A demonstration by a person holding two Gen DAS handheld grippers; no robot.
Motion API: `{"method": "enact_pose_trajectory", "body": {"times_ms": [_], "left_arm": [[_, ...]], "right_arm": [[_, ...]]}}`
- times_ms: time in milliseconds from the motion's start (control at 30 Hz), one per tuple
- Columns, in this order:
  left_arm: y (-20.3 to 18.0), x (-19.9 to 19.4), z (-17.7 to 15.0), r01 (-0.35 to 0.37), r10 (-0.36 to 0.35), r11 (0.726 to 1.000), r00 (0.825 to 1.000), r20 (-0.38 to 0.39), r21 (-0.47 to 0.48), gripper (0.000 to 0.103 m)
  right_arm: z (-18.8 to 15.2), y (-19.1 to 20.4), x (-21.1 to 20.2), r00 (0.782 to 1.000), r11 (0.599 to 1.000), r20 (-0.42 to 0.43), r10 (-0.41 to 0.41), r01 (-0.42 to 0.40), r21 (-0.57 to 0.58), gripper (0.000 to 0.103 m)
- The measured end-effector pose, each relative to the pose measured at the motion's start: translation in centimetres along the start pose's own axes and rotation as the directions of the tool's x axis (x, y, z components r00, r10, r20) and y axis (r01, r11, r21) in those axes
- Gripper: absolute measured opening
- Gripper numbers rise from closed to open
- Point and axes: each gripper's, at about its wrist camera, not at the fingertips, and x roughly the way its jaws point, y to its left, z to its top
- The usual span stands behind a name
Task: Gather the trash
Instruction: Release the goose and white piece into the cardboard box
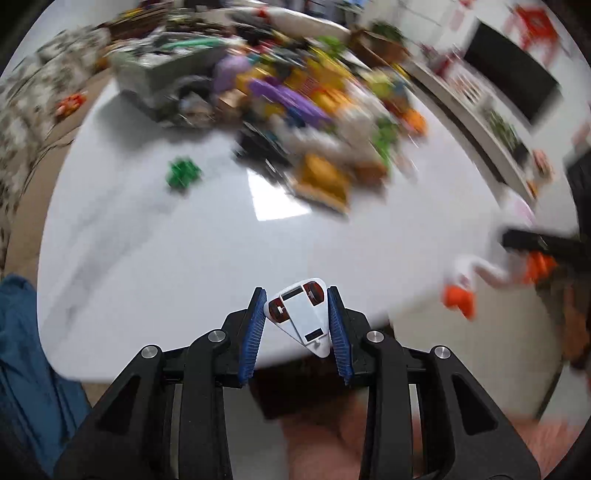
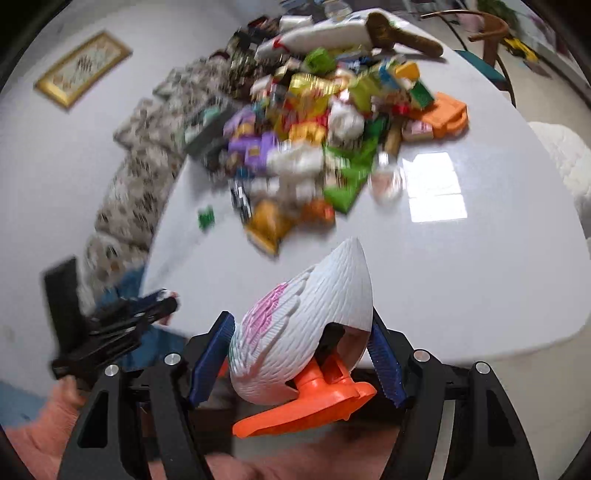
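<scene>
My left gripper [image 1: 296, 295] is shut on a small white triangular toy piece [image 1: 303, 314] with red and black marks, held above the near edge of the white table [image 1: 184, 258]. My right gripper [image 2: 301, 334] is shut on a white plastic toy duck [image 2: 306, 325] with pink wing marks and orange feet [image 2: 314, 406], also above the near table edge. The duck and right gripper show blurred in the left wrist view [image 1: 480, 277]. A blurred heap of colourful wrappers and packets [image 1: 306, 110] lies on the far half of the table; it also shows in the right wrist view [image 2: 314, 122].
A small green item [image 1: 183, 175] lies alone left of the heap. A grey box [image 1: 155, 74] sits at the heap's left. An orange case [image 2: 443, 114] and a wooden chair [image 2: 487, 29] are far right. A patterned sofa [image 2: 147, 147] lies to the left.
</scene>
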Motion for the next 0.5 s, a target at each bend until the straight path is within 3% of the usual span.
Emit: {"method": "enact_pose_trajectory", "body": {"times_ms": [133, 200, 333, 500], "left_arm": [[-2.0, 2.2, -4.8, 0.033, -0.021, 0.995, 0.993, -0.114, 0.098, 0.033], [-2.4, 5.2, -7.7, 0.032, -0.006, 0.991, 0.981, -0.195, 0.129, 0.033], [-1.7, 12.0, -11.4, 0.028, -0.007, 0.997, 0.953, -0.301, 0.067, 0.033], [-0.7, 21.1, -14.0, -0.034, 0.026, 0.999, 0.929, -0.368, -0.015, 0.033]], "right_arm": [[-4.5, -0.8, 2.0, 0.995, 0.997, -0.072, -0.076, 0.076, -0.008, 0.069], [-6.6, -1.6, 3.8, 0.988, 0.994, -0.113, -0.108, 0.108, -0.003, 0.069], [-10.6, -4.4, 8.9, 0.965, 0.979, -0.182, -0.190, 0.201, 0.042, 0.069], [-14.0, -8.0, 16.9, 0.925, 0.949, -0.247, -0.288, 0.311, 0.057, 0.069]]}}
